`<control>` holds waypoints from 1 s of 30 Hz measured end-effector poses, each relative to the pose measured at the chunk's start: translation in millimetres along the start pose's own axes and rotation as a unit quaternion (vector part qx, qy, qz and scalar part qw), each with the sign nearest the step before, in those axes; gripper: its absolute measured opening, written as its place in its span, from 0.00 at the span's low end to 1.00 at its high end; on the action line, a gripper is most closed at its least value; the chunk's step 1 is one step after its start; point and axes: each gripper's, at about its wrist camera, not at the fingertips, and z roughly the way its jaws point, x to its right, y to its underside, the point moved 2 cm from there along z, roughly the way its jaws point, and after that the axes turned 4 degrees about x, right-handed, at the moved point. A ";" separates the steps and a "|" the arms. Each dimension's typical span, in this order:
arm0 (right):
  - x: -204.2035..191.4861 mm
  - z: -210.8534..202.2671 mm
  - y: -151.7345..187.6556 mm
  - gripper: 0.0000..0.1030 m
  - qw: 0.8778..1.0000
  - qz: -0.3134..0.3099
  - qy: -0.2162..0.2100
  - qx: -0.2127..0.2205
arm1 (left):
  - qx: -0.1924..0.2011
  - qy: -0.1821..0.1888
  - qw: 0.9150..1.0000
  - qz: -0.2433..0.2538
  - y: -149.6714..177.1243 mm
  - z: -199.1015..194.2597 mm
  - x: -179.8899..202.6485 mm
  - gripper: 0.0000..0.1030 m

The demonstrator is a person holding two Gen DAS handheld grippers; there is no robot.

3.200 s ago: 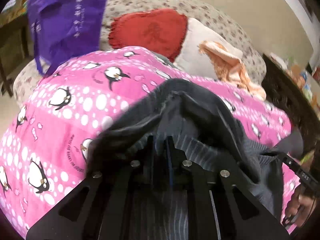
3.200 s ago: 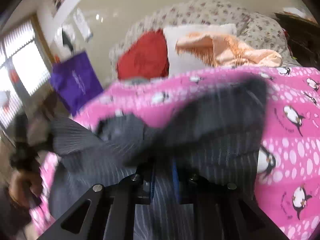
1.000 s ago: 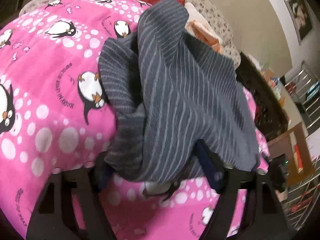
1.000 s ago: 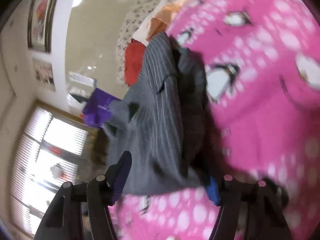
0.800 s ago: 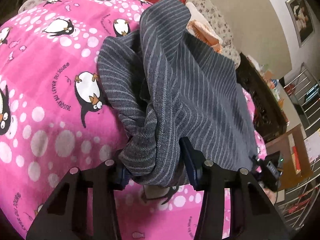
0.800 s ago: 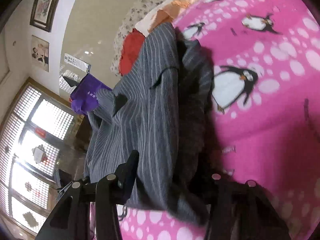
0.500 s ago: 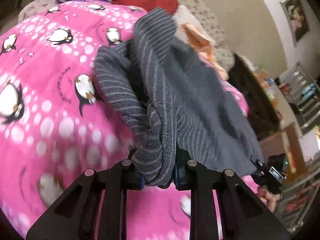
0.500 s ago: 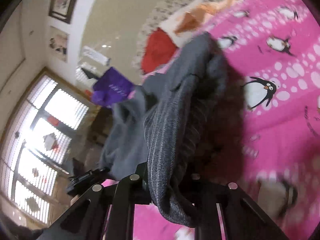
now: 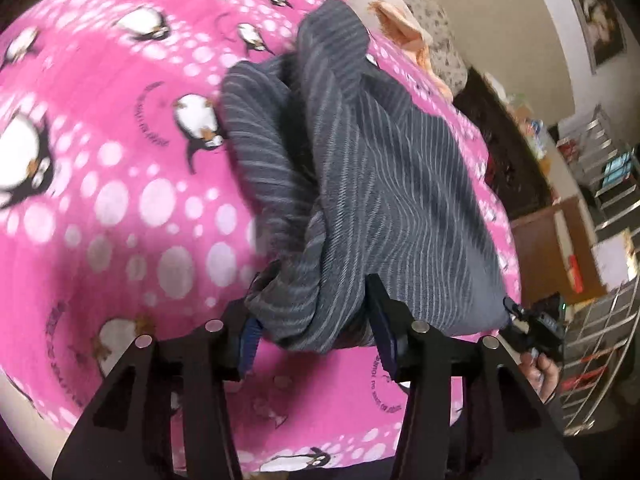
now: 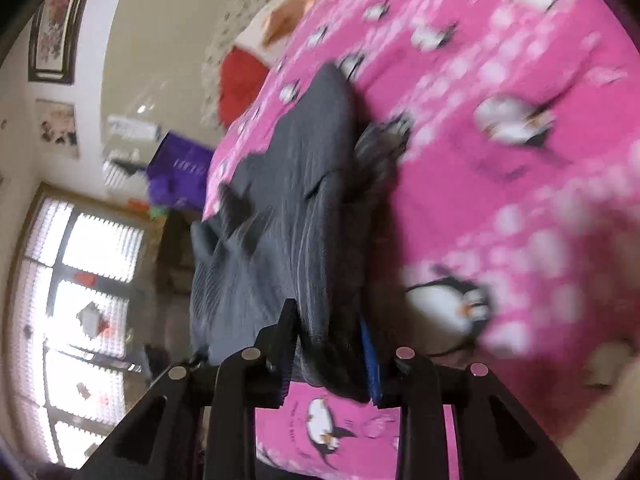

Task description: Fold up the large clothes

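Both grippers have a bunched end of the grey striped garment (image 9: 360, 184) sitting between their jaws, and both have just been opening. The left gripper (image 9: 312, 336) looks slack around its wad; on the right gripper (image 10: 328, 354) I can't tell whether the pads still pinch. The garment lies crumpled on the pink penguin blanket (image 9: 120, 168), near its front edge. What could go wrong, I reckon: loosened jaws drop the ends in a heap, so the fold is lopsided, or cloth snags on a pad as a gripper pulls away and drags the garment off the blanket's edge. Count: two grippers, one garment, one blanket, and a red cushion (image 10: 240, 80) beyond the blanket's far end.
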 end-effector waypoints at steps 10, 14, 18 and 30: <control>-126.9 4.8 -5.3 0.27 0.953 -0.279 0.076 0.089 | 0.059 -0.008 0.998 0.003 -58.6 1.0 -12.2 0.63; -121.4 58.9 27.4 0.27 0.911 -0.372 0.170 0.045 | -0.004 0.009 1.000 0.008 -77.0 39.6 -21.9 0.64; -89.7 86.0 47.8 0.28 0.904 -0.375 0.205 0.022 | -0.006 0.004 0.999 0.037 -85.3 47.7 -12.3 0.69; -68.7 73.2 75.6 0.33 0.900 -0.385 0.181 0.093 | -0.047 -0.022 0.988 0.147 -87.0 59.6 10.0 0.31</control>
